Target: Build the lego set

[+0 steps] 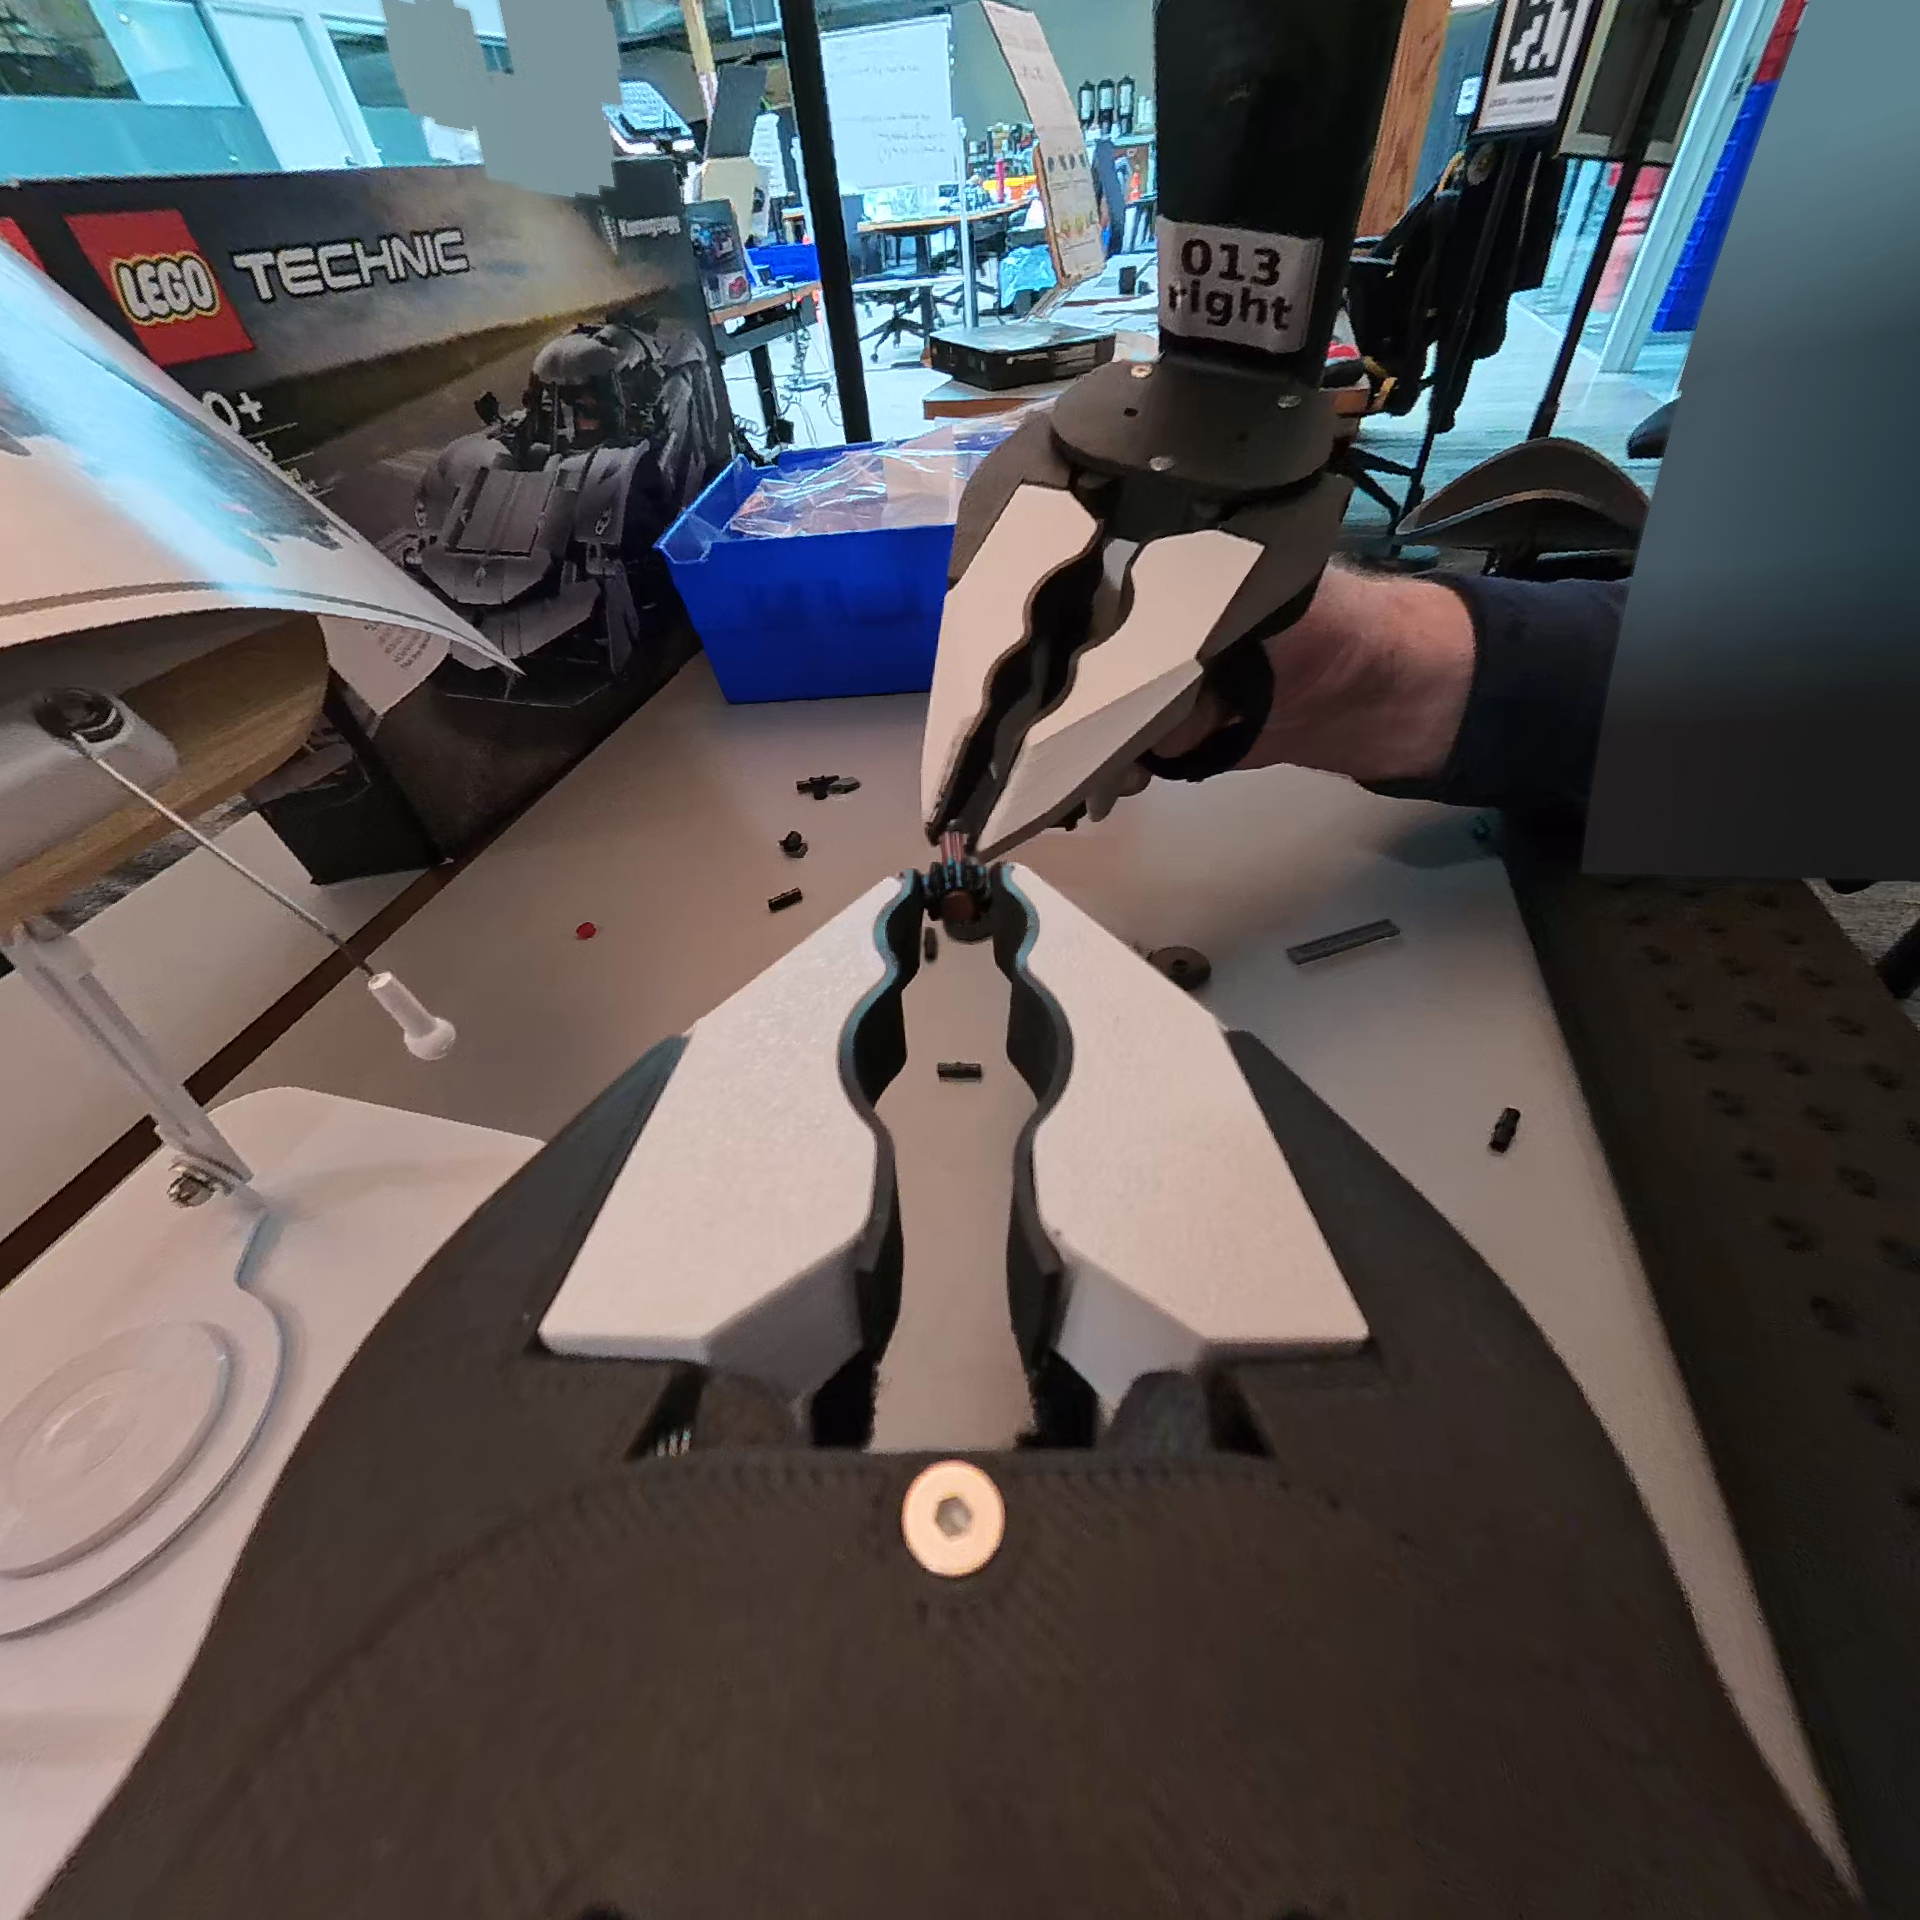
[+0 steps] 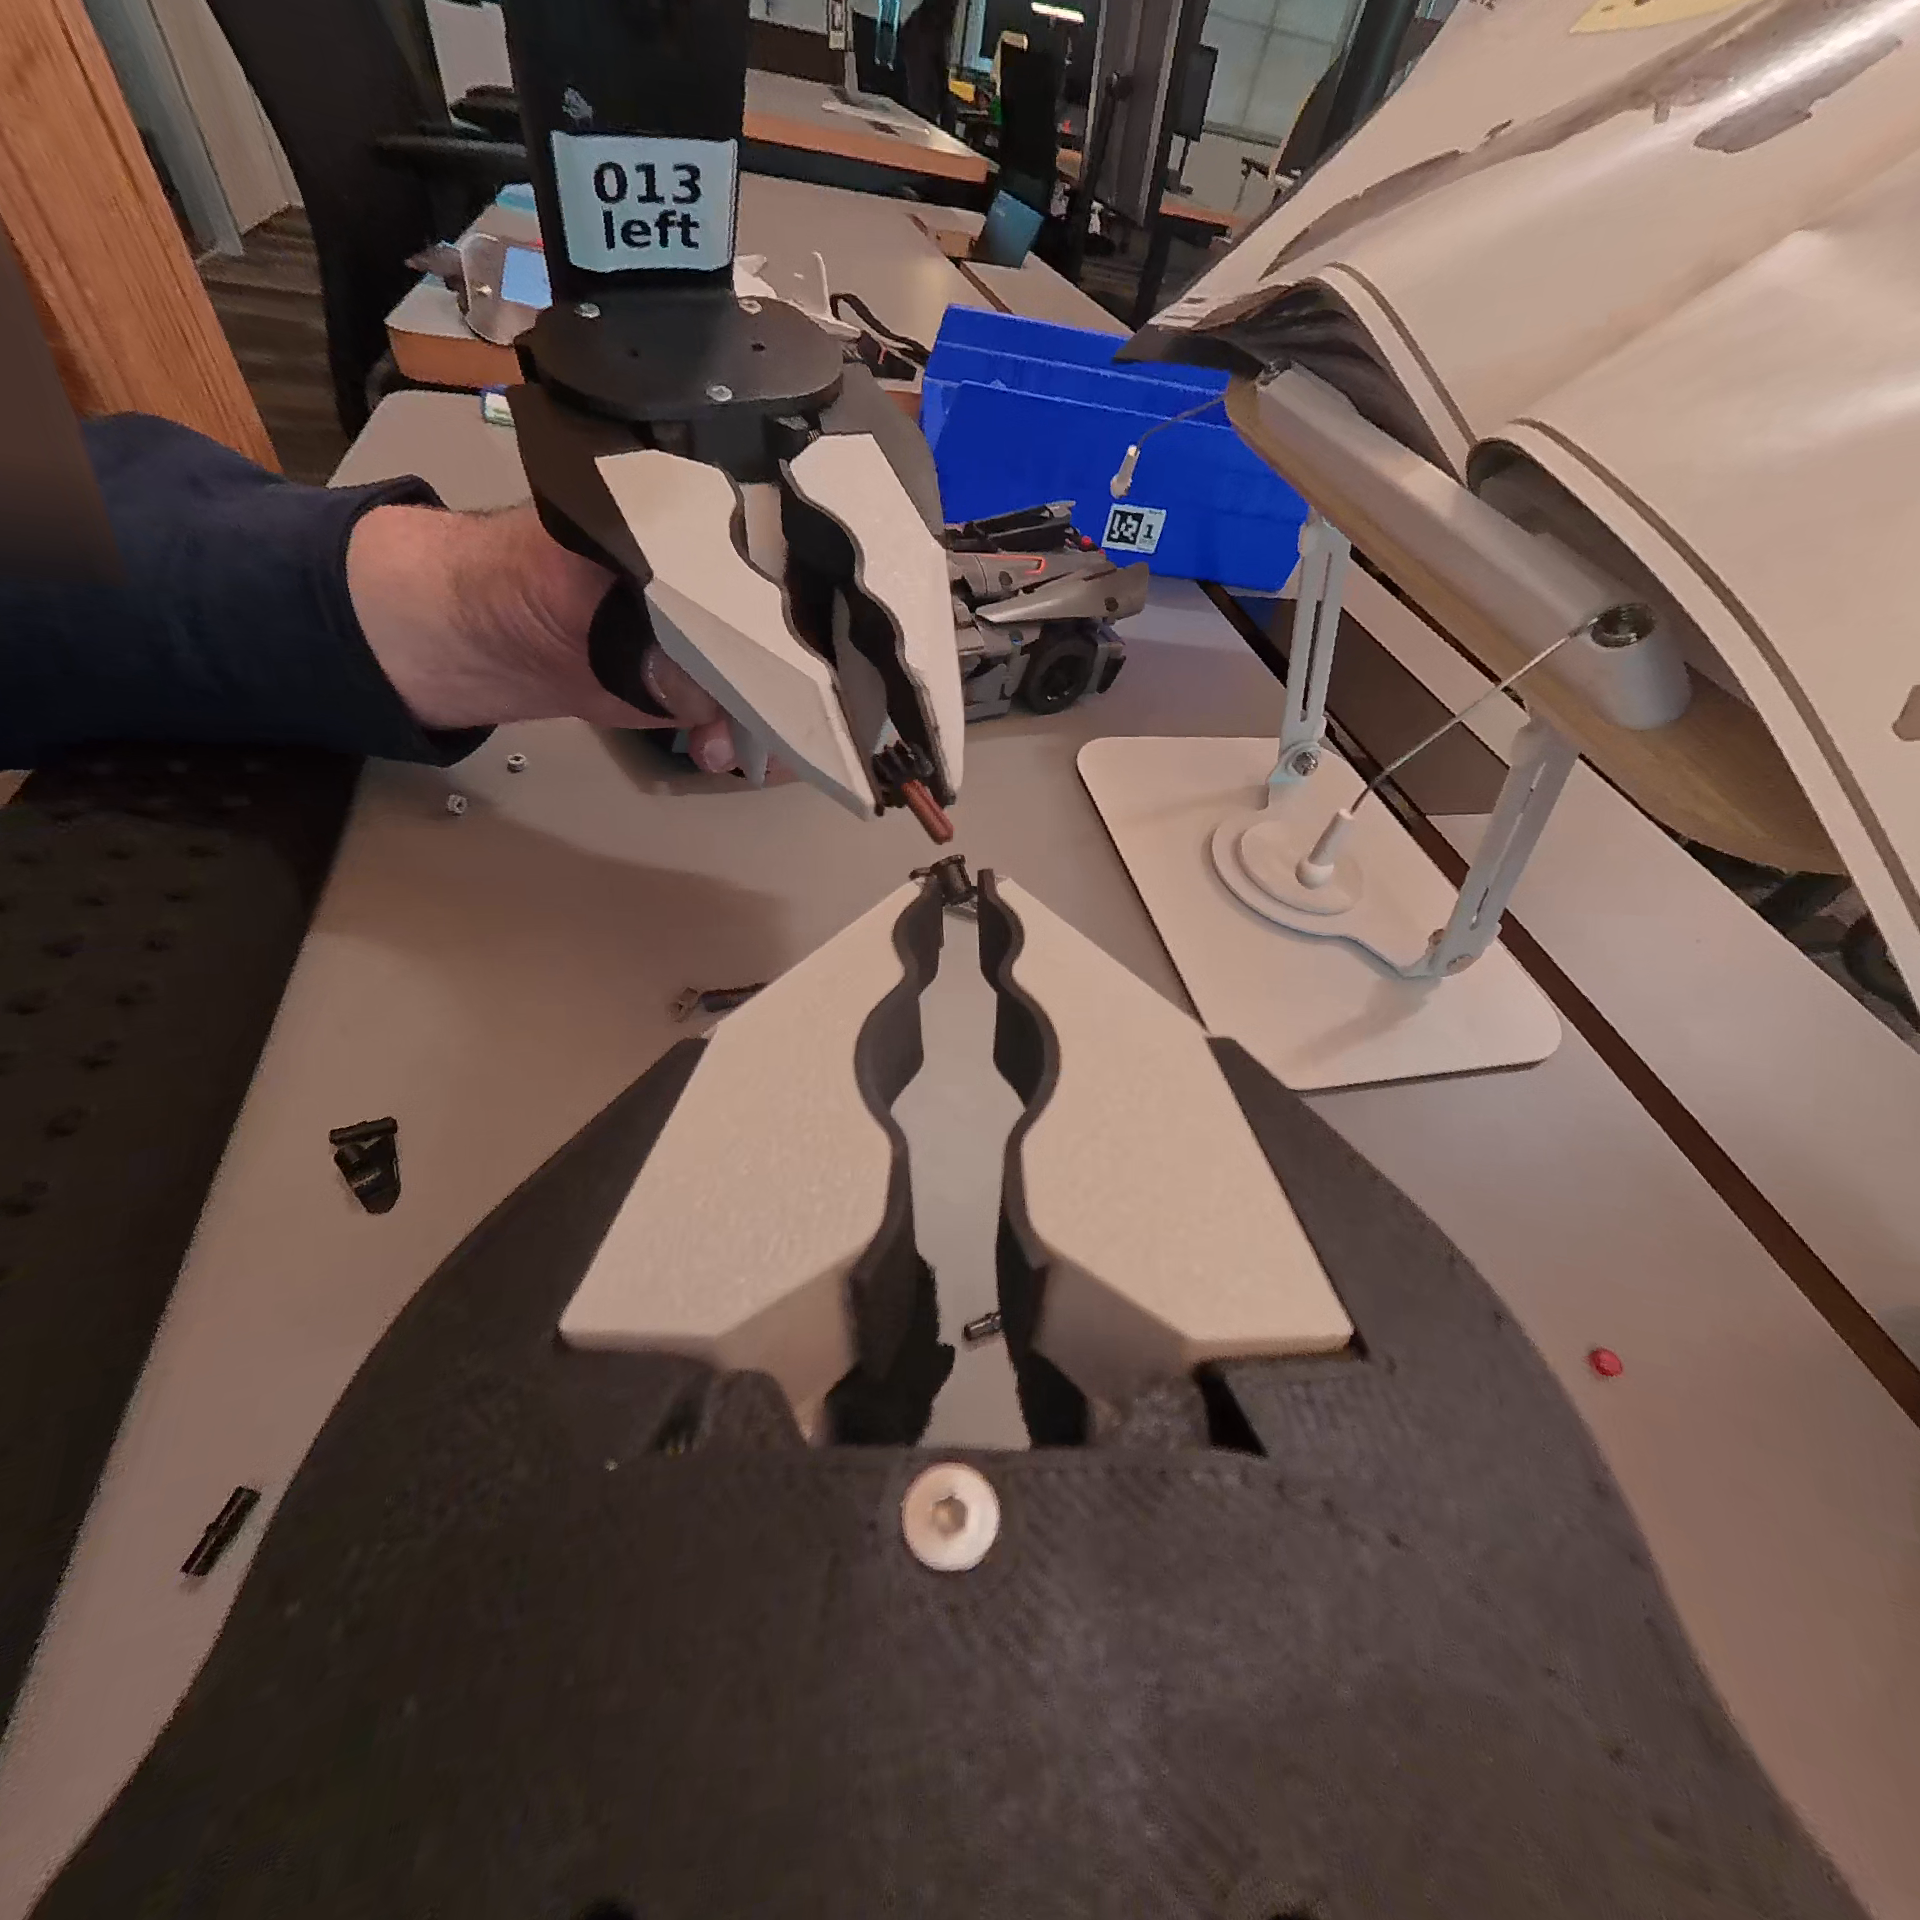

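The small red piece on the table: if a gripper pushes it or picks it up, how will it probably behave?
The small red piece looks rounded and lies alone on the smooth grey table, so a push would probably make it roll or skid away. It seems tiny and light beside the right gripper, so it could easily slip out when pinched.

The curved open instruction booklet [image 1: 156,520] runs off the left edge in the left wrist view and covers part of the dark set box [image 1: 436,416]. Crinkled clear bags hide what the blue plastic bin [image 1: 821,613] holds. The small black piece [image 2: 951,878] pinched in the right claw [image 2: 961,883] is too tiny to tell its shape.
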`<action>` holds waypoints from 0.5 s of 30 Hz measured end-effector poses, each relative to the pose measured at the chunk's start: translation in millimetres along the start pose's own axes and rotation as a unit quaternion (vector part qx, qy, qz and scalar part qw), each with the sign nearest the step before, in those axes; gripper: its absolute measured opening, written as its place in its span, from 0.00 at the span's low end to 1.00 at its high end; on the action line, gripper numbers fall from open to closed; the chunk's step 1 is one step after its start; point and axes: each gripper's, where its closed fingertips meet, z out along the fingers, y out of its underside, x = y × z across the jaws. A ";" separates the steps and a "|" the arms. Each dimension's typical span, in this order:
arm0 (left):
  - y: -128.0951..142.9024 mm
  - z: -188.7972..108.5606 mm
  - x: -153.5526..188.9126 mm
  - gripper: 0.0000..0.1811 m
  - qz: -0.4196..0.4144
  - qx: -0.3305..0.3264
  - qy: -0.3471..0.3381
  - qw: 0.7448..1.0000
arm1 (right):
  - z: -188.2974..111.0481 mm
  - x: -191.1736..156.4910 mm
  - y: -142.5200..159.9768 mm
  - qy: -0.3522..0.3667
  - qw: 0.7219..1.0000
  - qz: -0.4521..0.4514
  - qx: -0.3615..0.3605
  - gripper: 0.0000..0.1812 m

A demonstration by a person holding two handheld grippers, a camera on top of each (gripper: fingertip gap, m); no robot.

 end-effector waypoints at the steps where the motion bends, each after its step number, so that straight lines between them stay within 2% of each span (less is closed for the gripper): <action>1: 0.8 0.2 -1.6 0.06 0.001 -0.005 -0.006 1.000 | -0.1 -0.6 -0.9 -0.002 1.000 -0.001 0.003 0.02; 15: 7.2 3.0 -0.5 0.06 0.003 -0.024 -0.002 1.000 | 2.1 -1.2 0.3 0.025 0.998 -0.052 -0.019 0.02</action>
